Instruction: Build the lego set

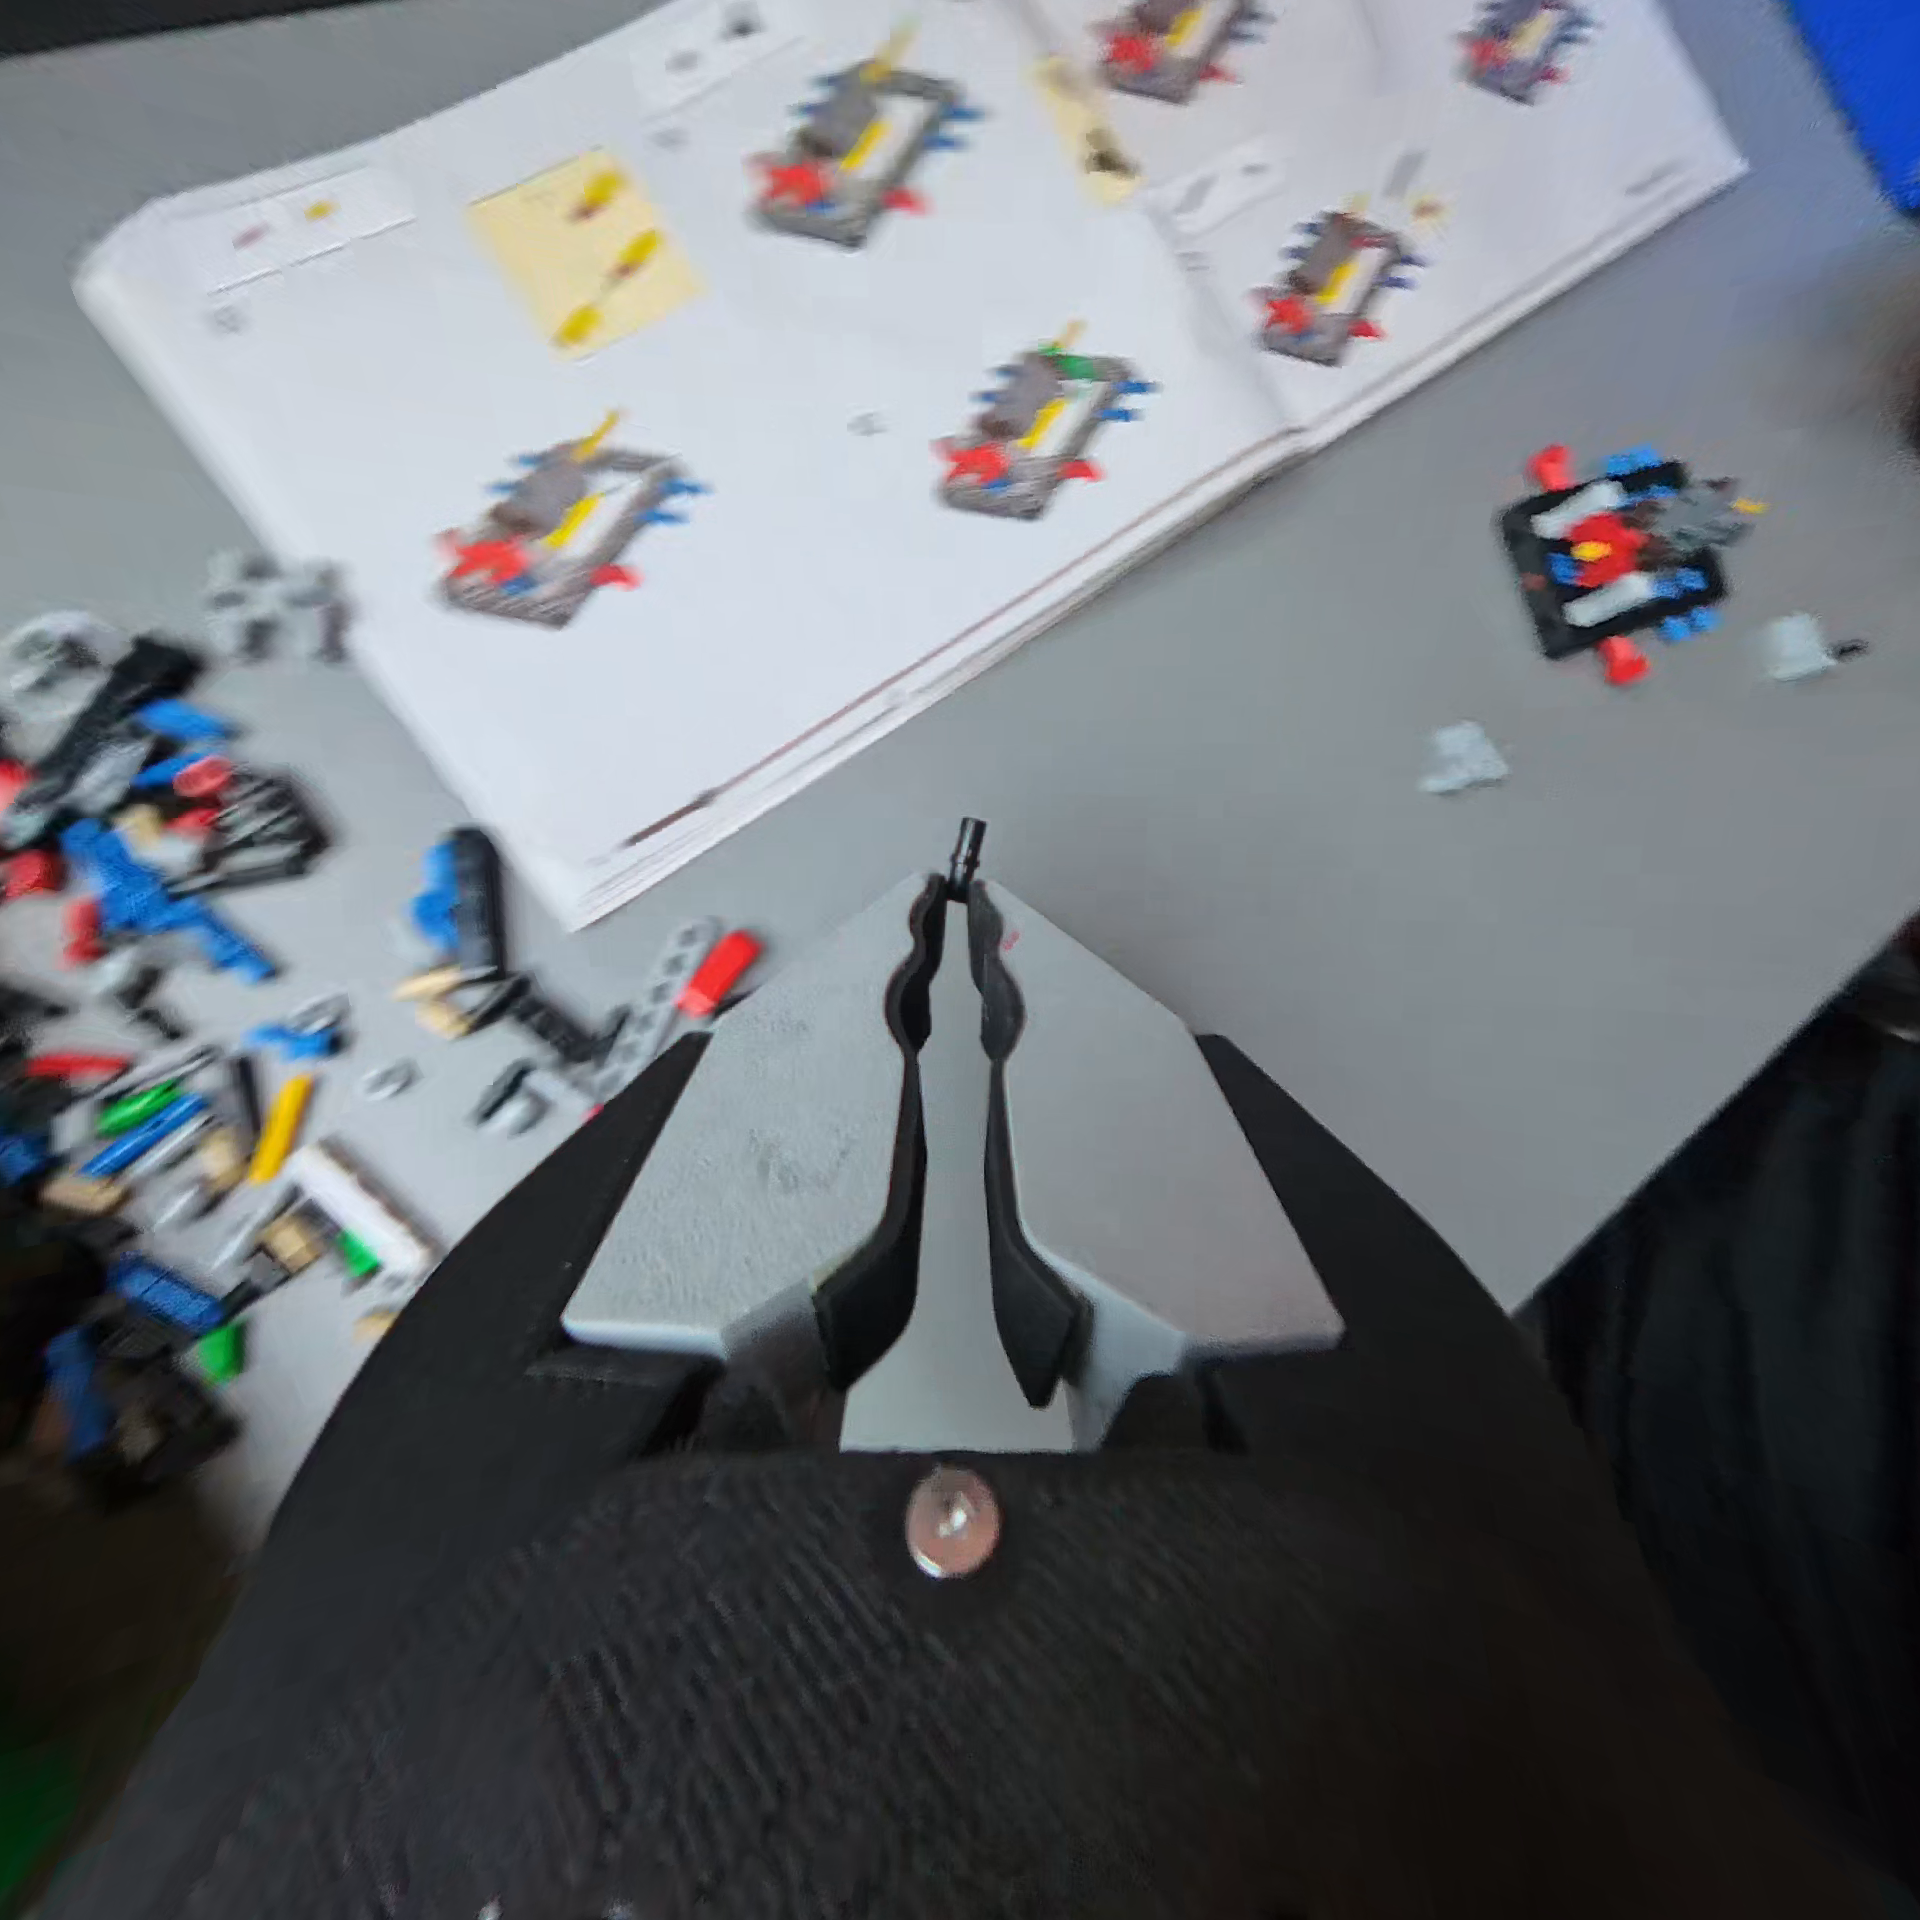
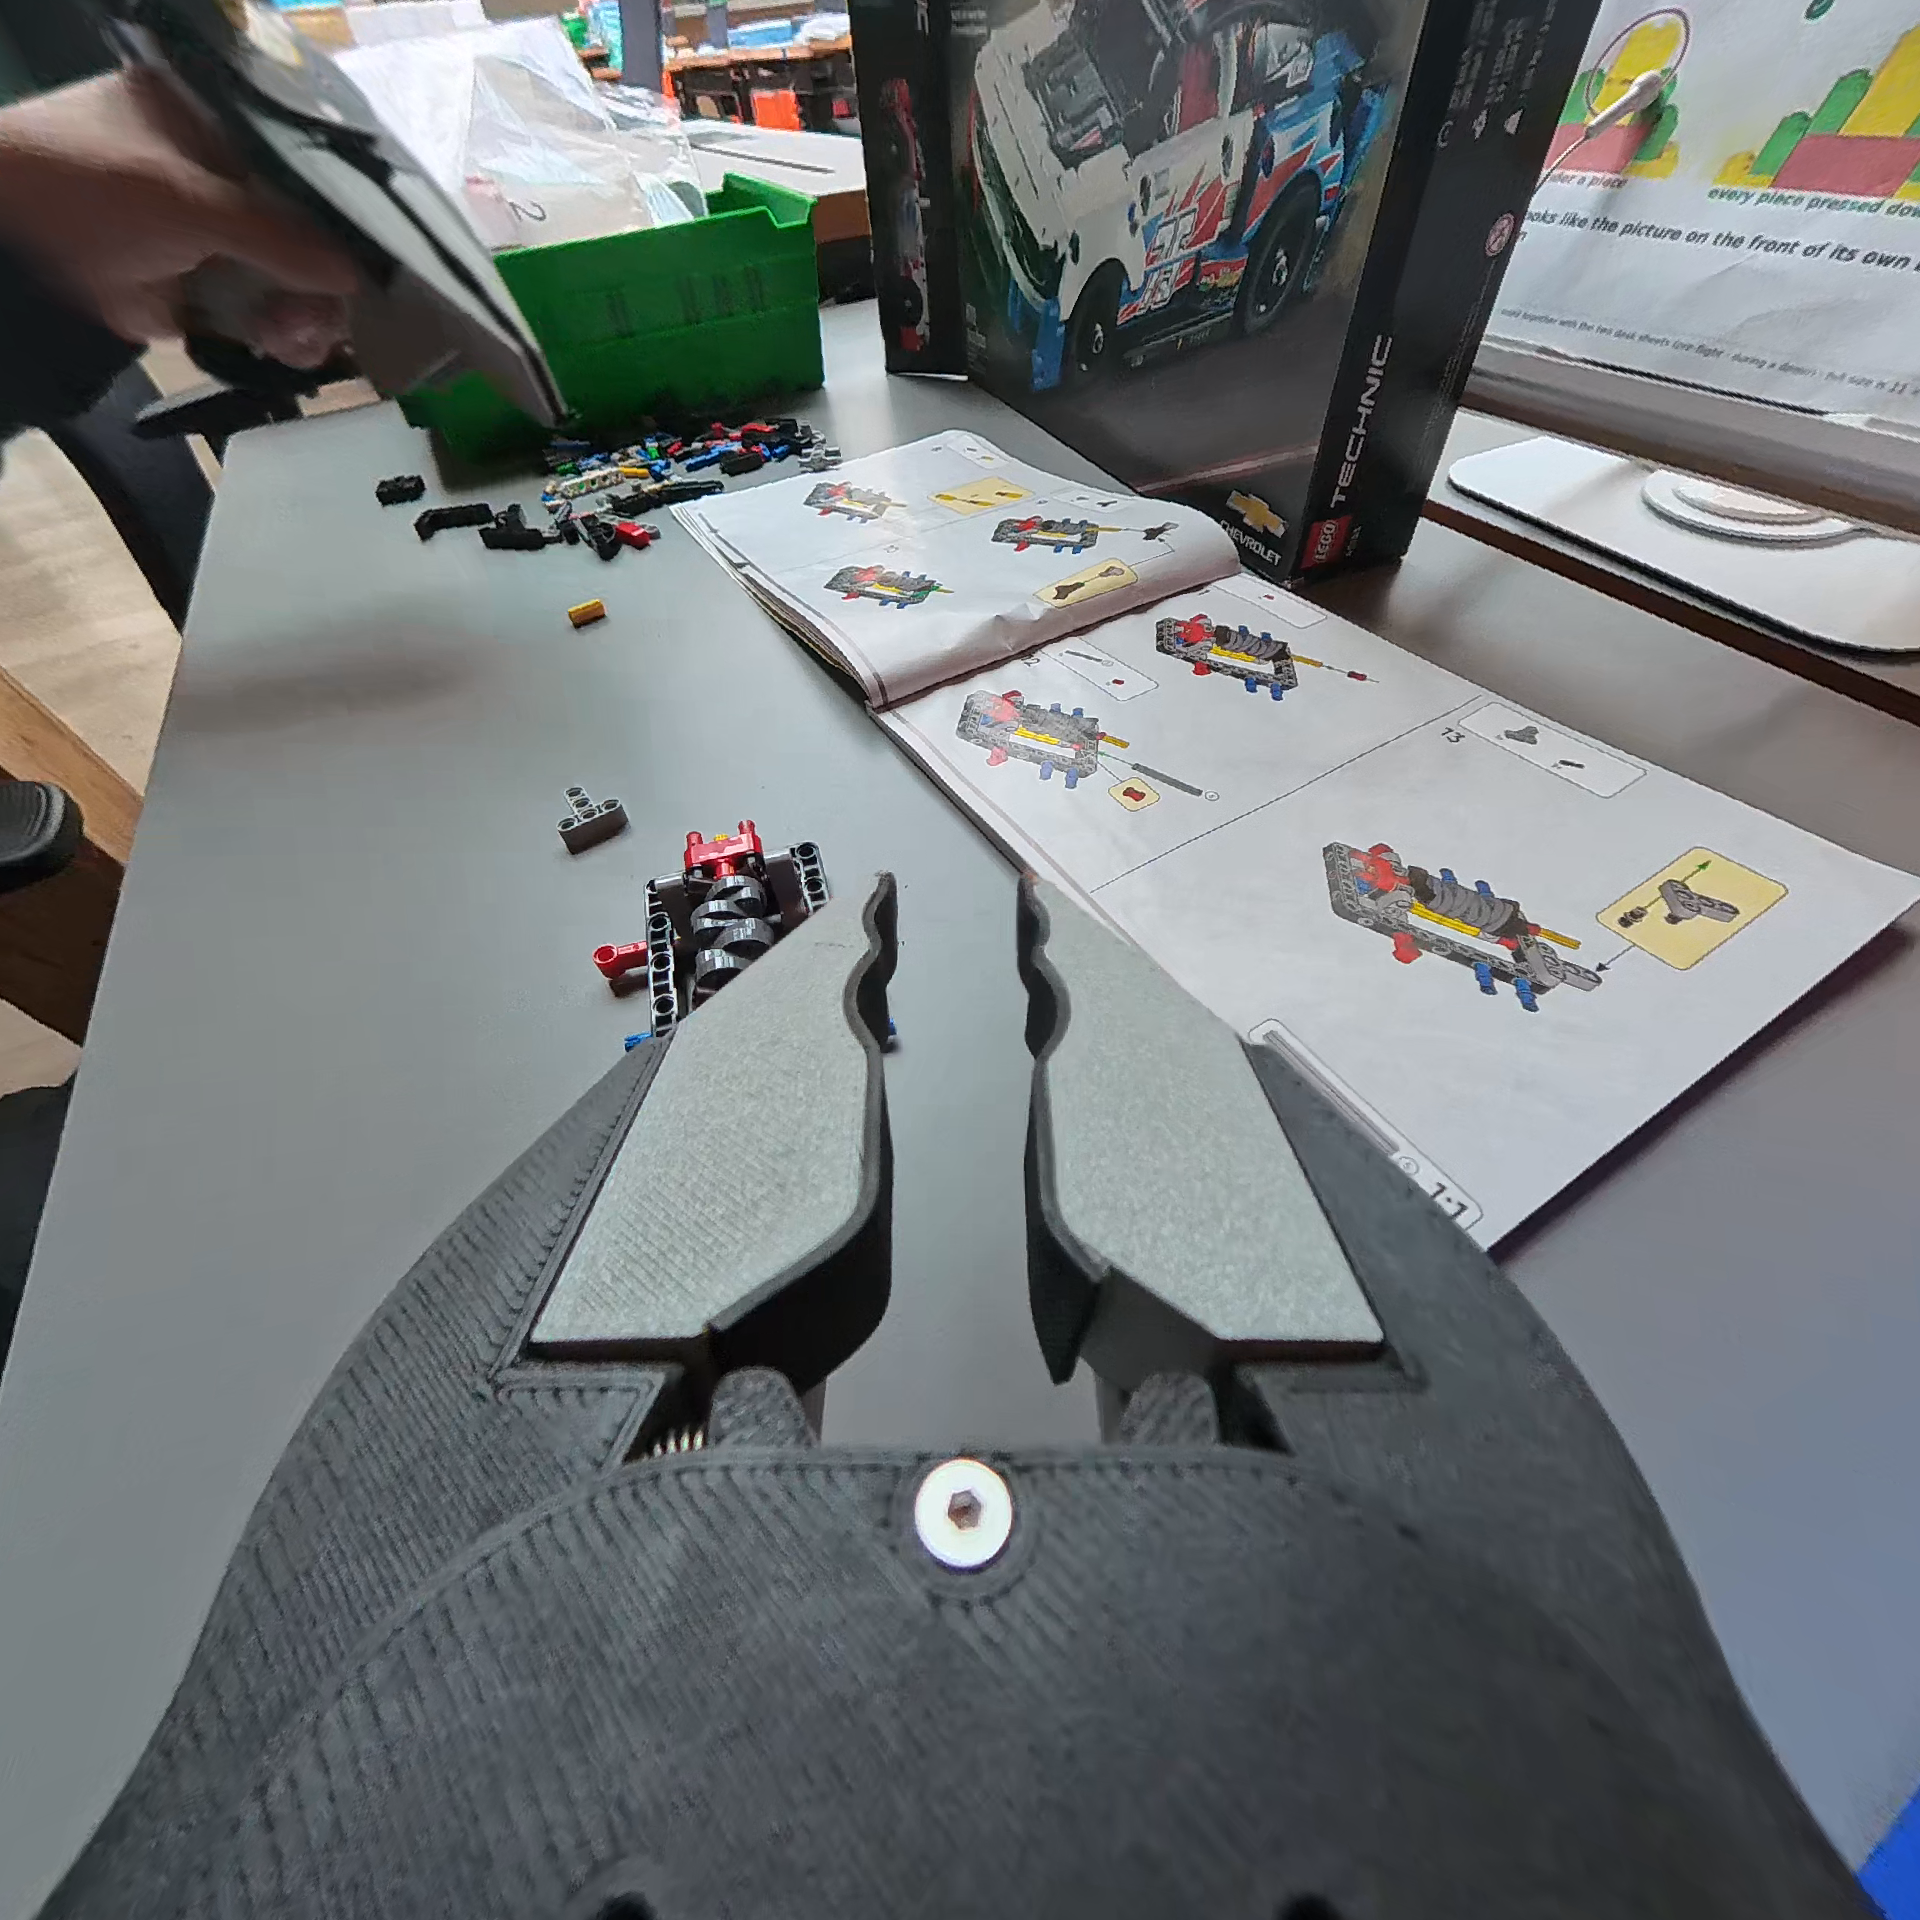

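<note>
My left gripper (image 1: 958,888) is shut on a small black pin (image 1: 968,847) that sticks out past its tips, held above the grey table. The part-built frame (image 1: 1616,556), black with red, blue and grey parts, lies at the right of that view. In the right wrist view the same frame (image 2: 722,920) lies just left of my right gripper (image 2: 954,894), which is open and empty; its left finger covers the frame's near corner. The left gripper (image 2: 395,270) shows far off at the upper left, over the loose parts (image 2: 644,478).
The open instruction booklet (image 2: 1195,790) lies to the right (image 1: 727,416). Loose parts (image 1: 156,1039) are heaped at the left. A green bin (image 2: 665,301), the set's box (image 2: 1195,260), a grey three-hole piece (image 2: 592,816) and a yellow piece (image 2: 587,613) are on the table. The grippers' ends are close to 35 cm from one another.
</note>
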